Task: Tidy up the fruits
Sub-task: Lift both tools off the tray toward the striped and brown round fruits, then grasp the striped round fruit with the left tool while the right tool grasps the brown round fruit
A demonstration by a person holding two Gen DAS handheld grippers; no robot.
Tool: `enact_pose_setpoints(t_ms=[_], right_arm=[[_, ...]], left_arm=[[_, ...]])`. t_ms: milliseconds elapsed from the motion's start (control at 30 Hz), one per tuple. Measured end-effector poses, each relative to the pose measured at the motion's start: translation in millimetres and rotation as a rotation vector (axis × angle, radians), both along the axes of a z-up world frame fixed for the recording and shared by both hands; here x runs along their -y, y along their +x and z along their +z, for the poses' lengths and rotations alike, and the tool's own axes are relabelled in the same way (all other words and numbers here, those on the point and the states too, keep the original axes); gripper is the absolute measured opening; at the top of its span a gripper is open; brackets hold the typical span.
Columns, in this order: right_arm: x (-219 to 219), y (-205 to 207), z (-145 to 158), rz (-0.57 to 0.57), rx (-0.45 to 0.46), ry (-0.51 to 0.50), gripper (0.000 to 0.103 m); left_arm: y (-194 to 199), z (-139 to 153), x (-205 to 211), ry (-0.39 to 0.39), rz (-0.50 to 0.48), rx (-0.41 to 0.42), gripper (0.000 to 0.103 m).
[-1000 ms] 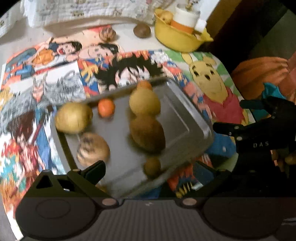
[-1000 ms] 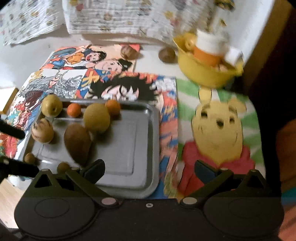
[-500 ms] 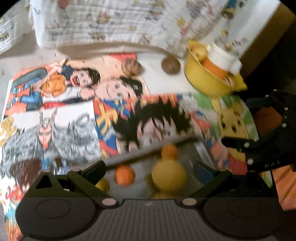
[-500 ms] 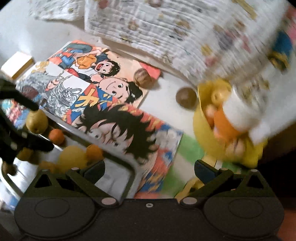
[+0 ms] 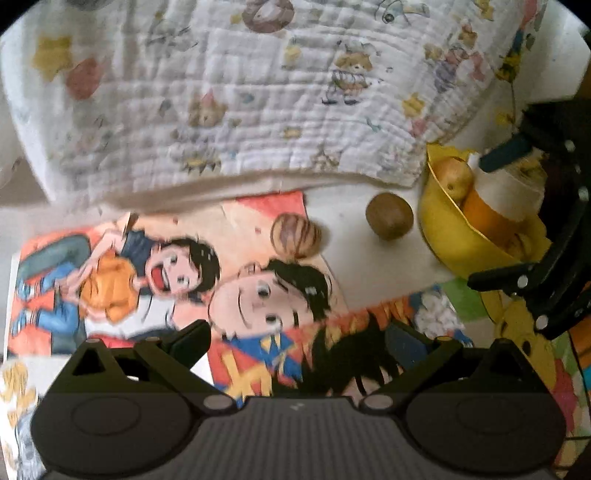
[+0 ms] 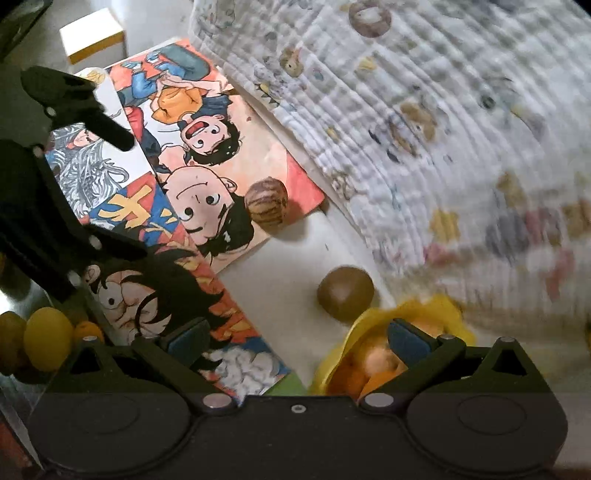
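Note:
A striped round fruit [image 5: 295, 236] [image 6: 266, 203] lies on the comic-print mat [image 5: 166, 266], and a brown round fruit [image 5: 389, 216] [image 6: 345, 293] lies on the bare table to its right. The yellow bowl [image 5: 443, 243] [image 6: 354, 332] holds a pear [image 5: 456, 177], orange fruit and a white cup. My left gripper [image 5: 299, 332] [image 6: 135, 199] hovers open over the mat, short of the striped fruit. My right gripper [image 6: 299, 336] [image 5: 478, 223] is open and empty at the bowl's near rim. A lemon [image 6: 48, 338] and a small orange [image 6: 86, 330] lie in the metal tray [image 6: 11, 301].
A quilted blanket [image 5: 240, 96] [image 6: 424, 110] with cartoon prints hangs over the table's back edge, just behind the loose fruits. A white box with yellow trim [image 6: 92, 35] sits beyond the mat's far left corner. A bear-print mat [image 5: 532, 354] lies at the right.
Both grippers have moved away from the tray toward the back of the table. The tray has left the left wrist view, and the right gripper now sits at the yellow bowl.

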State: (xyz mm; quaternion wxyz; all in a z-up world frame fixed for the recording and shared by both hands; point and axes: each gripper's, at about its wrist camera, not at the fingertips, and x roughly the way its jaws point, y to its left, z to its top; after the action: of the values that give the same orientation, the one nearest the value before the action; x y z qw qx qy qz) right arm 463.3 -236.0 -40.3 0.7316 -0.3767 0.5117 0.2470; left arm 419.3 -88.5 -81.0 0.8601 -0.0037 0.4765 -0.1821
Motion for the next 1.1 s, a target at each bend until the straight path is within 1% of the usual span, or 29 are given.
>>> enact_pose_setpoints(t_ms=[100,167,233,300,367,467,600,700,767,833,967,1100], right_arm=[[-8.3,23.5,-1.5,0.09,-0.046,-0.06,0.102],[-12.9,37.3,-7.5,0.154,-0.106,-0.105,0.102],[-14.7,50.7,-17.1,0.192,-0.177,-0.144,0.102],[-13.9,62.4,-29.6,0.223,-0.21,-0.185,0.102],[-11.8,74.0,-40.9,0.227,-0.241,-0.21,0.102],[-8.2,88.4,-52.6,0.217,-0.271,-0.204,0.101],[-8.1,101.1,-64.1,0.22,-0.292,-0.205,0.096],[-9.2,102.4,-73.5,0.235,-0.331,-0.206,0.096],[-10.1,100.3,-79.9,0.248,-0.328,-0.225,0.096],[-10.5,96.7,-85.1,0.244,-0.305,-0.241,0.096],[-11.8,82.4,-97.8,0.28,-0.213,-0.305,0.095],[-12.4,71.5,-112.7,0.333,-0.153,-0.374,0.091]], left_arm=[[10.5,-2.7,5.1,-0.003,0.002,0.01,0.102],[16.1,-5.9,7.8,0.005,0.0,0.02,0.102],[20.8,-9.0,11.4,0.03,0.012,0.052,0.102],[24.4,-10.5,13.9,0.055,0.04,0.102,0.102],[30.7,-12.9,15.8,0.061,0.06,0.118,0.102],[41.4,-18.0,17.0,0.043,0.089,0.117,0.102],[52.6,-26.3,19.5,0.031,0.092,0.113,0.102],[58.6,-33.2,21.6,0.031,0.088,0.112,0.102],[60.4,-36.9,23.9,0.028,0.087,0.107,0.102],[61.5,-40.5,25.9,0.027,0.085,0.105,0.1],[65.4,-46.3,30.7,0.033,0.075,0.107,0.097],[69.1,-49.9,36.9,0.041,0.066,0.104,0.092]])
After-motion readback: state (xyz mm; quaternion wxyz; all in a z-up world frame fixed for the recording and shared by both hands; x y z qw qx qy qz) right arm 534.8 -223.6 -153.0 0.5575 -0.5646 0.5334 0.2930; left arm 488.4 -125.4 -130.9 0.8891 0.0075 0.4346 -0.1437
